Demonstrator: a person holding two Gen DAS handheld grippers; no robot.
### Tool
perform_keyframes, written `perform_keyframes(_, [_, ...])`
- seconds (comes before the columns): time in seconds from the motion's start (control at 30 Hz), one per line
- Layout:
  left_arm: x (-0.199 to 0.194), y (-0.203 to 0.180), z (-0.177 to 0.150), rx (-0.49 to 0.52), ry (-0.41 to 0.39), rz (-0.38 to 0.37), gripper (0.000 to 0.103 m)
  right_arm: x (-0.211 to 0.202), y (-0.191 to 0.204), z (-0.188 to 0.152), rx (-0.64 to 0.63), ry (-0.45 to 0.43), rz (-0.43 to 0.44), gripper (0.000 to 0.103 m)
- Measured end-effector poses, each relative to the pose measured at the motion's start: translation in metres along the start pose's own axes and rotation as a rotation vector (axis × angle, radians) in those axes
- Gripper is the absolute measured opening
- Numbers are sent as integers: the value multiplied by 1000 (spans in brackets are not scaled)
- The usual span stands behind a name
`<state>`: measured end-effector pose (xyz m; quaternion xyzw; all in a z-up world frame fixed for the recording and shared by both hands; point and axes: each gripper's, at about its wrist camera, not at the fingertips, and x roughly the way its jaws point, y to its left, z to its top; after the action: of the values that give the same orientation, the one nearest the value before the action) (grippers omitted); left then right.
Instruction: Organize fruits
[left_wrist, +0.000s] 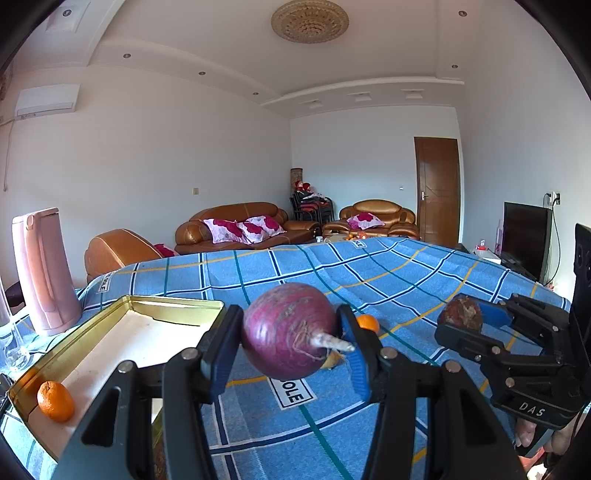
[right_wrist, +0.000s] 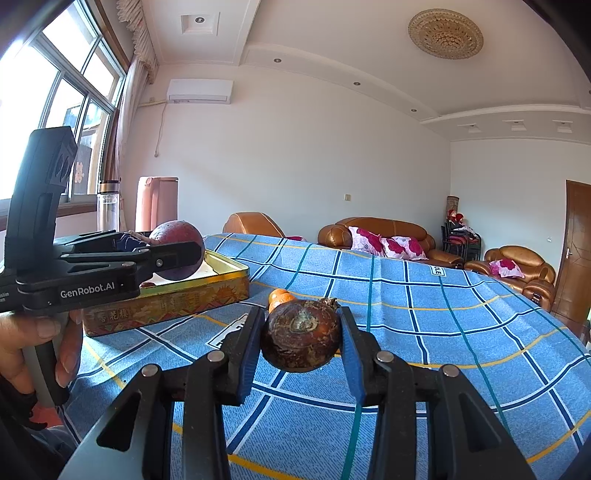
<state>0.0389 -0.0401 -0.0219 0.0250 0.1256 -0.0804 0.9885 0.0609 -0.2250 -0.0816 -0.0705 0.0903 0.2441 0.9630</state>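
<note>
Both claws are loaded and off the cloth (left_wrist: 388, 280): the left gripper (left_wrist: 290, 341) clamps a purple turnip (left_wrist: 290, 330), the right gripper (right_wrist: 301, 341) grips a brown bulb (right_wrist: 301, 334), perhaps taro. This looks like the carry step; next, swing each over the tin (left_wrist: 173, 304), where one orange (left_wrist: 55, 401) lies, and let go. Another orange (left_wrist: 368, 322) waits farther off on the cloth.

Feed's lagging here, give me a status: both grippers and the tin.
Left gripper shut on purple turnip, near tin. Right gripper shut on brown bulb. One orange in tin. Path clear.

A purple radish (left_wrist: 290, 330), a brown bulb (right_wrist: 301, 334) and an orange tangerine (left_wrist: 55, 401) in a gold tin (left_wrist: 177, 306) above a blue checked cloth (left_wrist: 369, 269).
</note>
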Motion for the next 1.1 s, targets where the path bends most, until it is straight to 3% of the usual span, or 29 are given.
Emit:
perform_keyframes(0.5, [-3, 18, -3, -30, 25, 26, 54, 9, 18, 16, -30, 19, 42, 42])
perform_keyframes(1.1, [-10, 71, -12, -106, 91, 116, 54, 37, 77, 49, -131, 31, 157, 42])
